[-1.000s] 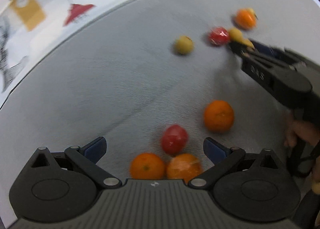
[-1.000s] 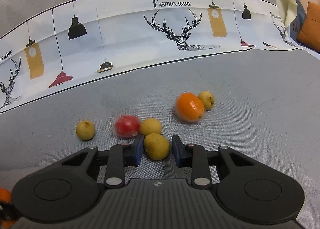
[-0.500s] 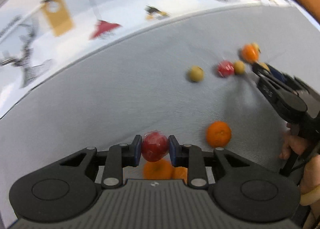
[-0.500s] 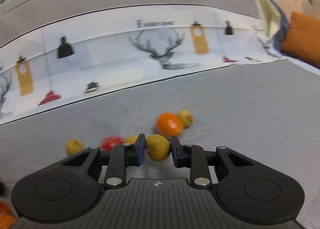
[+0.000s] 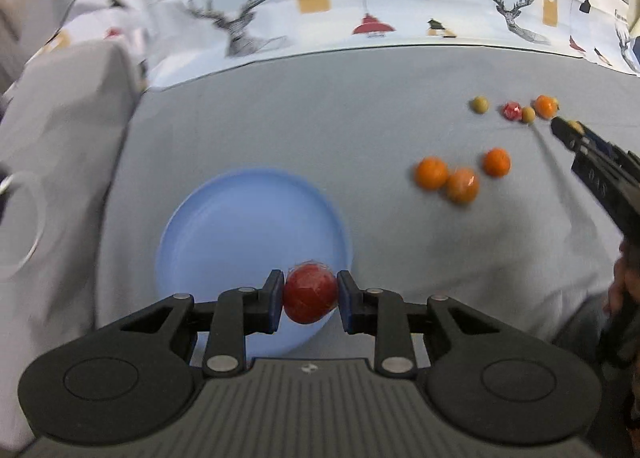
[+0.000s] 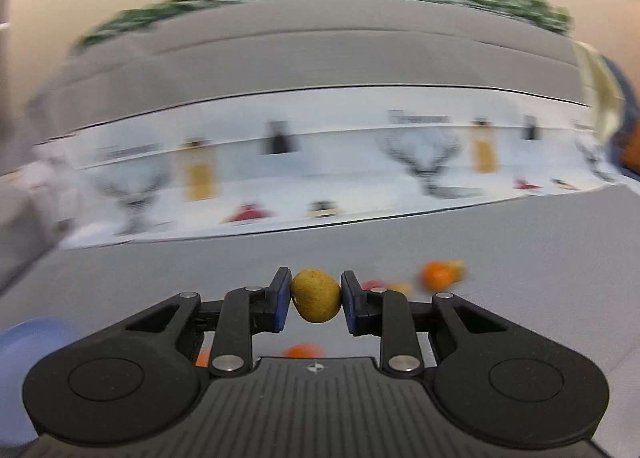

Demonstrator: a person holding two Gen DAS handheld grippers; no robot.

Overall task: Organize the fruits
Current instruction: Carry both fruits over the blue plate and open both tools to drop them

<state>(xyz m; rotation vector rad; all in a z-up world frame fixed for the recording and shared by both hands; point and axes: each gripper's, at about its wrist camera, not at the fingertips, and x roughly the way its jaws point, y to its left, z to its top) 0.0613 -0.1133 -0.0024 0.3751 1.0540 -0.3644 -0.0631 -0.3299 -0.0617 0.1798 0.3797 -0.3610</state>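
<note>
Left gripper: clenched on a red fruit, carried over the near right edge of the blue plate; nothing lies on the plate that I can see.
Right gripper: clamped around a yellow-green fruit, lifted off the grey cloth; this view is badly smeared, so the hand looks to be swinging.
Loose fruit: three oranges sit clustered to the right of the plate, and a further bunch of red, yellow and orange ones lies at the far right.
Second dish: a pale ring at the far left may be another plate; too blurred to say.
Slip risk: both fruits are round and pinched only at their sides, so a fast swing could squirt one loose.
Drop risk: the red fruit hangs near the rim; let go there, it could roll off onto the cloth.
Crowding risk: both hands heading for one plate might knock together.
</note>
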